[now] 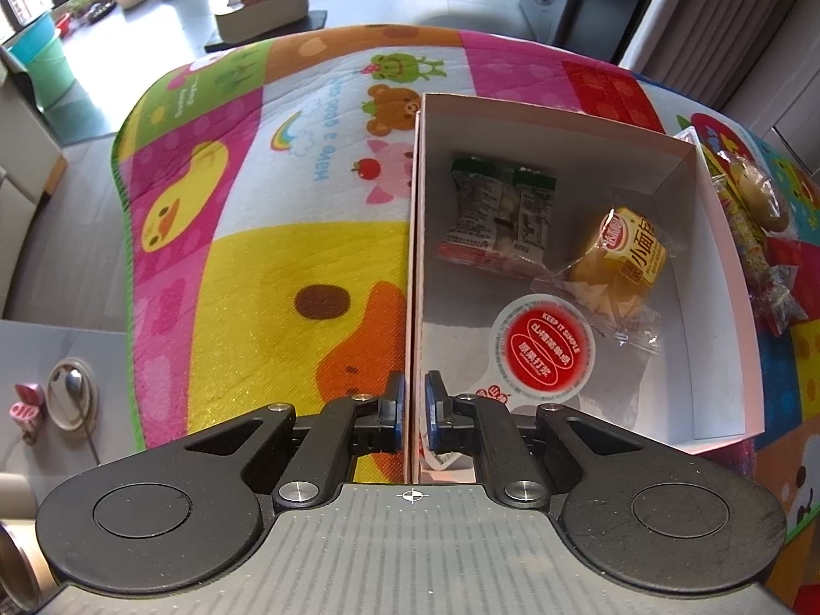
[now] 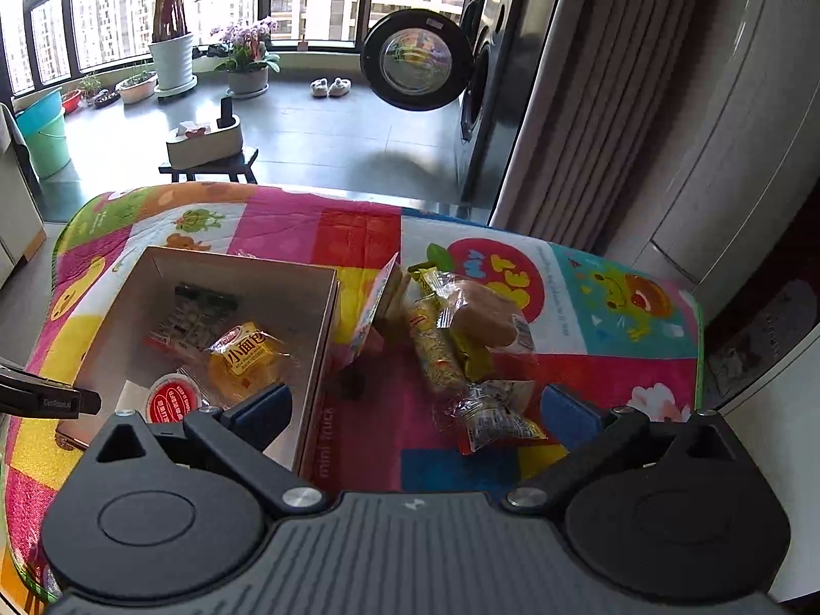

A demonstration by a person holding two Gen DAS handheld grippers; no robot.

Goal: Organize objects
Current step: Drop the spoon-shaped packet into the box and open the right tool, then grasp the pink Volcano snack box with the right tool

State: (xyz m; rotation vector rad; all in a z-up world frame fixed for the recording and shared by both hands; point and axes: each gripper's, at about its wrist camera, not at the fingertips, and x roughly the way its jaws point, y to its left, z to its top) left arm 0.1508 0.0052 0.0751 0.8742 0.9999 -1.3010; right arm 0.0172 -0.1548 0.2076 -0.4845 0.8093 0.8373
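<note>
Left tongs pinch box wall.

Round red lid reads "KEEP IT SIMPLE"; mat "Have".

I'm getting bright daylight from the far windows, blown out; floor glares, box interior shadowed, fisheye bending edges, focus mostly sharp.
</note>
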